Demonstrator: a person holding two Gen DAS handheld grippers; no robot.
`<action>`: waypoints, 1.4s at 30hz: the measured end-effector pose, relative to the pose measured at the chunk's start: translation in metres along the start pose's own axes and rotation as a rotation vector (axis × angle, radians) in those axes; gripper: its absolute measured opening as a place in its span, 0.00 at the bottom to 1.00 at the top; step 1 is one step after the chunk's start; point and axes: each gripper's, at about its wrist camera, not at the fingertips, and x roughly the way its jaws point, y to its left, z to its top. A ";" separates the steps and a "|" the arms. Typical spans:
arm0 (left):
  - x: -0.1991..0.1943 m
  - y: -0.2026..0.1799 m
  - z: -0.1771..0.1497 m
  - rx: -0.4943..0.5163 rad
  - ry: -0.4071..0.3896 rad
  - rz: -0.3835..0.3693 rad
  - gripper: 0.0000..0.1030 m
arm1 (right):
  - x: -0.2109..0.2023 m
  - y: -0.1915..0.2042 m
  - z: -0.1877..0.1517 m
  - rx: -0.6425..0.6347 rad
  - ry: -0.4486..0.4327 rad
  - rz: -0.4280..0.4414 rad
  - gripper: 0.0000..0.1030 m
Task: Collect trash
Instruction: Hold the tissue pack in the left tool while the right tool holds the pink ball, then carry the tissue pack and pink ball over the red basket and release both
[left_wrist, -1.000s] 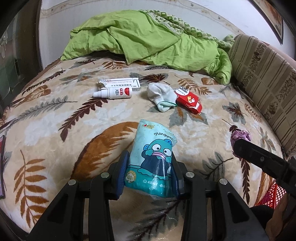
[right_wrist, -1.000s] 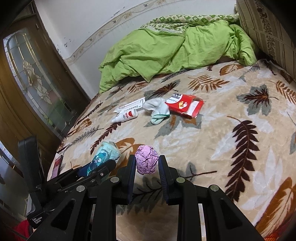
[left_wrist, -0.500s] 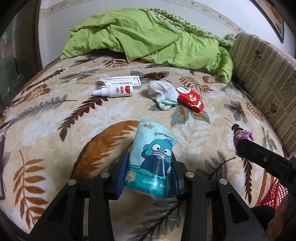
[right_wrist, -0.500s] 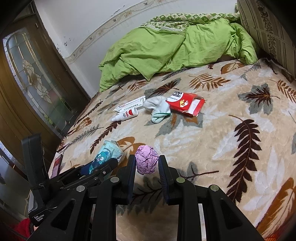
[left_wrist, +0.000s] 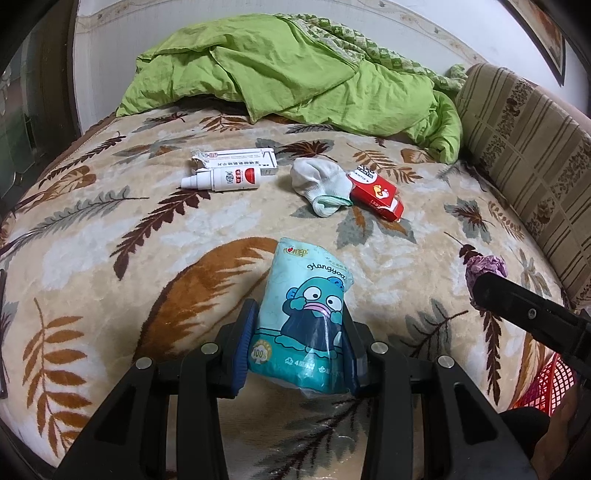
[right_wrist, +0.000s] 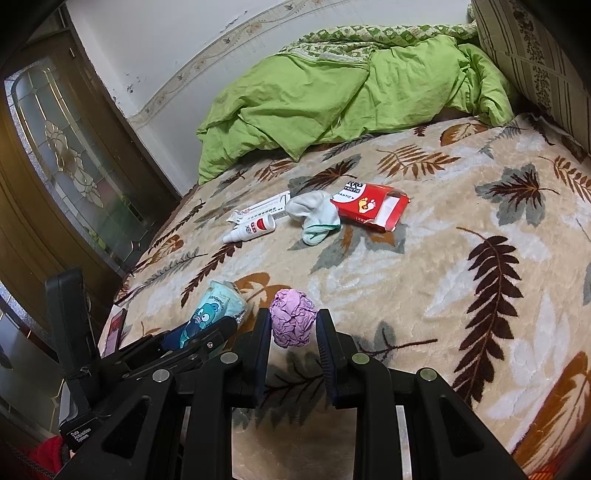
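Observation:
My left gripper (left_wrist: 300, 345) is shut on a teal tissue pack (left_wrist: 304, 317) with a cartoon face, held above the bed's near edge. It also shows in the right wrist view (right_wrist: 218, 312). My right gripper (right_wrist: 292, 334) is shut on a crumpled purple paper ball (right_wrist: 292, 322), which shows at the right in the left wrist view (left_wrist: 484, 267). Farther on the leaf-patterned blanket (left_wrist: 110, 229) lie a white spray bottle (left_wrist: 221, 179) with its opened box (left_wrist: 236, 157), a white sock (left_wrist: 321, 181) and a red carton (left_wrist: 376, 192).
A crumpled green duvet (left_wrist: 295, 74) covers the far end of the bed. A striped headboard cushion (left_wrist: 524, 147) runs along the right. A red mesh basket (left_wrist: 550, 384) sits low at the right. A wooden glass-panel door (right_wrist: 62, 155) stands left of the bed.
Both grippers keep their hold and have drawn back a little from the bed; the items on the blanket have not moved.

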 end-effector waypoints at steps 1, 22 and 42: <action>0.000 -0.001 -0.001 0.003 -0.001 -0.004 0.38 | 0.000 -0.001 0.000 0.004 -0.001 0.000 0.25; -0.046 -0.105 -0.007 0.249 0.018 -0.319 0.38 | -0.120 -0.067 -0.022 0.203 -0.087 -0.060 0.26; -0.070 -0.321 -0.072 0.590 0.267 -0.725 0.55 | -0.299 -0.195 -0.110 0.511 -0.216 -0.426 0.36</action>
